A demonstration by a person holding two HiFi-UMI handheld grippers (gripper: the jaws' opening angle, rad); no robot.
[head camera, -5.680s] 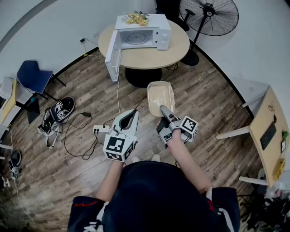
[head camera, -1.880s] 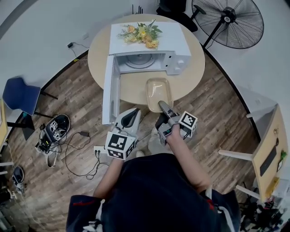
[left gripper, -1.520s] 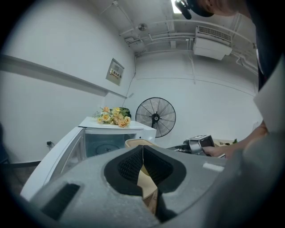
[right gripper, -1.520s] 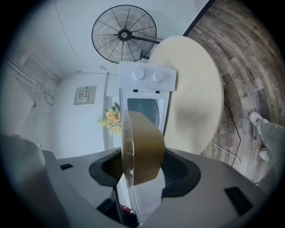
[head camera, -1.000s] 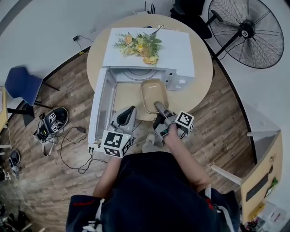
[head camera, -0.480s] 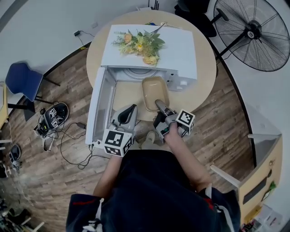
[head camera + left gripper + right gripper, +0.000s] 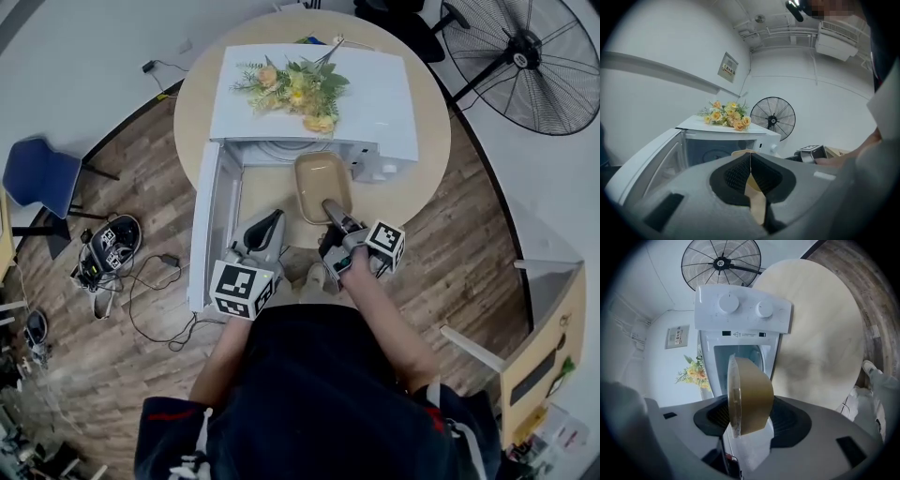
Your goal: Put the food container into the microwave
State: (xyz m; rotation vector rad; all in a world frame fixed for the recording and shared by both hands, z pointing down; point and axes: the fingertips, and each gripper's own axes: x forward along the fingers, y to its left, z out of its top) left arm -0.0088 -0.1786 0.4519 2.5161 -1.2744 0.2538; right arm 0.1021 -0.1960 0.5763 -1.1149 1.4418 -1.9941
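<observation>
The right gripper (image 7: 330,206) clamps the near rim of the beige rectangular plastic food container (image 7: 323,176), held just before the open white microwave (image 7: 375,94). The left gripper (image 7: 270,223) has its jaws pressed together. Only the right gripper view shows the microwave's two round knobs (image 7: 729,302).

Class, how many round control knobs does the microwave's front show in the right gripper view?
2. Both are on the microwave front: one knob at the picture's left, the other knob just right of it. None seems hidden.
</observation>
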